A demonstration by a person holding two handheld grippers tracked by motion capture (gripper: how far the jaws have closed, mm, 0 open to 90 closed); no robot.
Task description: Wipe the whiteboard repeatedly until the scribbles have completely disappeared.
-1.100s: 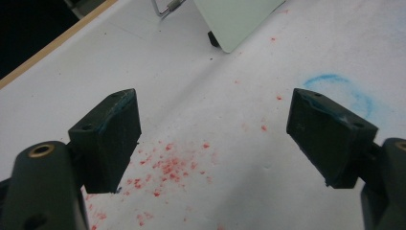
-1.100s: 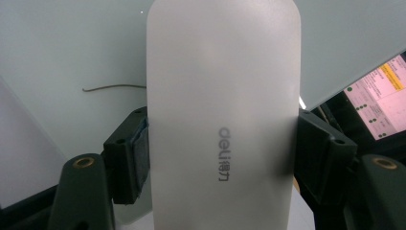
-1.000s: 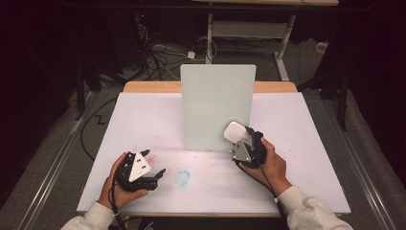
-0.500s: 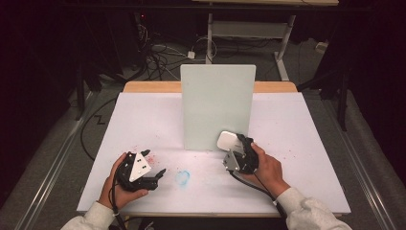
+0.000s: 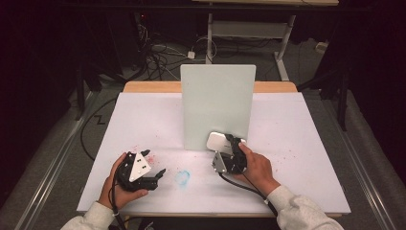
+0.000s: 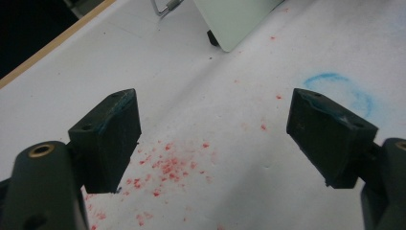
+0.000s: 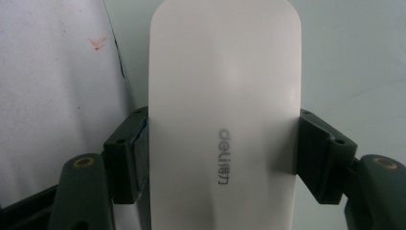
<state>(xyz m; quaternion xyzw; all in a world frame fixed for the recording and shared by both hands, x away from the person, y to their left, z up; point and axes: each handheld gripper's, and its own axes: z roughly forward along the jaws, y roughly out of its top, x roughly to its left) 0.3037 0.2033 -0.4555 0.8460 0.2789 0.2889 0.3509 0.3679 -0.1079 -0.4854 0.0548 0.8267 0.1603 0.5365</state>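
Observation:
A pale upright board [image 5: 218,105] stands on the white table [image 5: 297,129]. My right gripper [image 5: 224,145] is shut on a white eraser [image 5: 216,141] with a grey printed logo, holding it at the board's lower right part; I cannot tell whether it touches. In the right gripper view the eraser [image 7: 222,96] sits squeezed between both pads, with the board's face behind it. My left gripper [image 5: 159,176] rests low at the front left, jaws wide open with nothing between them [image 6: 215,134]. The board's lower corner [image 6: 234,19] shows far off in the left gripper view.
A blue chalk-like ring [image 5: 182,177] marks the table between the two hands, also visible as a blue ring [image 6: 342,91]. Red specks [image 6: 167,167] lie scattered under the left gripper. Cables and a metal stand's legs [image 5: 282,67] sit on the floor beyond the far edge.
The right hand has carried the eraser to the left and a little lower along the board's lower part. The left gripper has stayed where it was, still open.

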